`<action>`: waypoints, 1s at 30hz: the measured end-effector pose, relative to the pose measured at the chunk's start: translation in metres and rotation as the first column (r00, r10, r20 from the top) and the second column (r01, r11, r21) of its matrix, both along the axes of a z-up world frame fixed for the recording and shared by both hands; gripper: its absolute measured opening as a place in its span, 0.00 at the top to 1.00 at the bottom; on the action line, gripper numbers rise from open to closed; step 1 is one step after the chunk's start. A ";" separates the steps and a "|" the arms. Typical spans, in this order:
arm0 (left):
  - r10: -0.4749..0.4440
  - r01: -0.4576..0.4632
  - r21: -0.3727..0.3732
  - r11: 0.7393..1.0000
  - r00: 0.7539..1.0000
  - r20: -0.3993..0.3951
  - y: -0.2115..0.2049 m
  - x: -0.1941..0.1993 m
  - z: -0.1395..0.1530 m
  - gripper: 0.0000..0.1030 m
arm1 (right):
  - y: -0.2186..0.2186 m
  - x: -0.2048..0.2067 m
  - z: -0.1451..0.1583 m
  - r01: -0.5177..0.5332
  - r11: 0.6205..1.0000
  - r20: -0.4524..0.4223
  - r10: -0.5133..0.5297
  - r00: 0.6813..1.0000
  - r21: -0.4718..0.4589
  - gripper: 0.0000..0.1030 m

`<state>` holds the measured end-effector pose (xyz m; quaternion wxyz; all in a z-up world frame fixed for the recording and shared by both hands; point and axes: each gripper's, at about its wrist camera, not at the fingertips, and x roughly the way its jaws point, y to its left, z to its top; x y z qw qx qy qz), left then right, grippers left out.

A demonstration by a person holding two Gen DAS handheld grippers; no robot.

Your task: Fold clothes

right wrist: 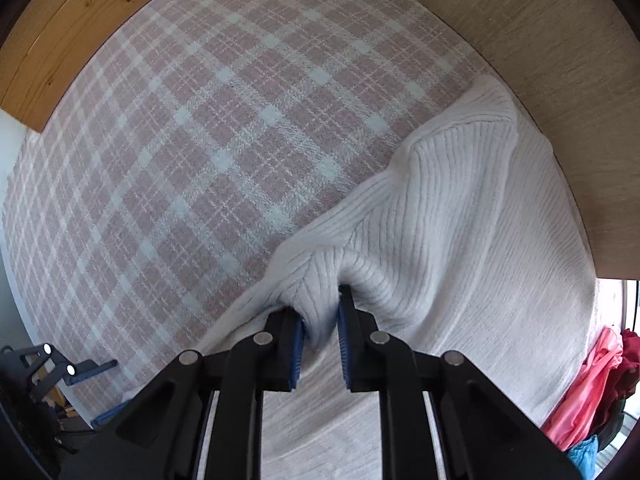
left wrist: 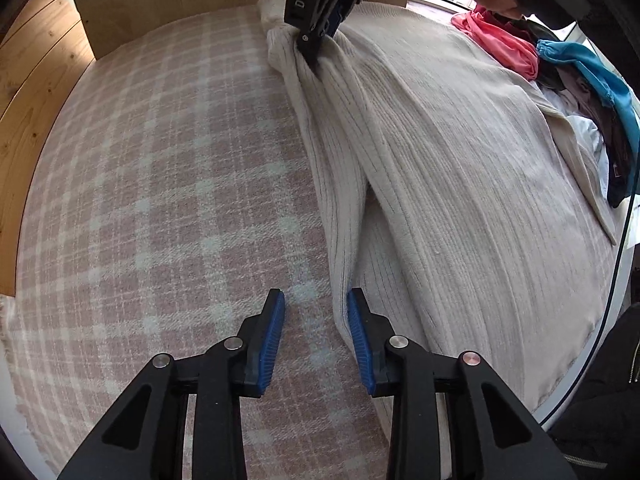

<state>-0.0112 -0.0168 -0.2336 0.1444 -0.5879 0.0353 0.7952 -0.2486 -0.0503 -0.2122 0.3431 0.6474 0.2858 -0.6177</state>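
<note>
A cream ribbed knit sweater (left wrist: pixel 460 168) lies spread on a pink and white plaid blanket (left wrist: pixel 160 184). Its sleeve (left wrist: pixel 340 184) runs along the sweater's left edge toward me. My left gripper (left wrist: pixel 316 304) is open low over the blanket, its right finger touching the sleeve's near end. My right gripper (left wrist: pixel 316 52) is at the far end, shut on a bunched fold of the sweater. In the right wrist view the right gripper (right wrist: pixel 320 312) pinches ribbed fabric (right wrist: pixel 440 220) between its blue pads, over the blanket (right wrist: pixel 200 140).
A pile of clothes, pink (left wrist: pixel 500 44), blue (left wrist: pixel 600 76) and dark, lies at the far right, also visible in the right wrist view (right wrist: pixel 588 392). Wooden panels (left wrist: pixel 36 92) border the blanket at left and back. The left gripper shows at lower left in the right wrist view (right wrist: pixel 60 364).
</note>
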 end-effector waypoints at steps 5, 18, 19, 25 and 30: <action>0.010 -0.010 0.027 1.000 1.000 -0.016 -0.002 0.017 0.002 0.70 | 0.015 -0.027 -0.004 0.217 0.973 0.154 -0.203 0.967 -0.078 0.87; 0.104 -0.099 0.103 0.990 0.994 -0.043 -0.038 0.072 0.046 0.72 | -0.017 0.053 0.022 0.047 0.999 0.031 -0.047 0.998 0.007 0.71; 0.099 -0.094 0.123 0.988 0.994 -0.037 -0.038 0.084 0.051 0.72 | -0.014 0.056 0.026 0.041 0.999 0.045 -0.041 0.998 -0.004 0.69; 0.014 -0.021 0.189 0.982 0.999 0.035 0.022 0.124 0.038 0.69 | 0.008 0.058 0.038 0.117 0.984 0.214 -0.087 0.973 -0.132 0.61; 0.006 -0.017 0.127 0.992 0.996 0.084 0.049 0.118 0.004 0.76 | 0.019 0.001 0.068 0.247 0.927 0.301 -0.159 0.940 -0.282 0.61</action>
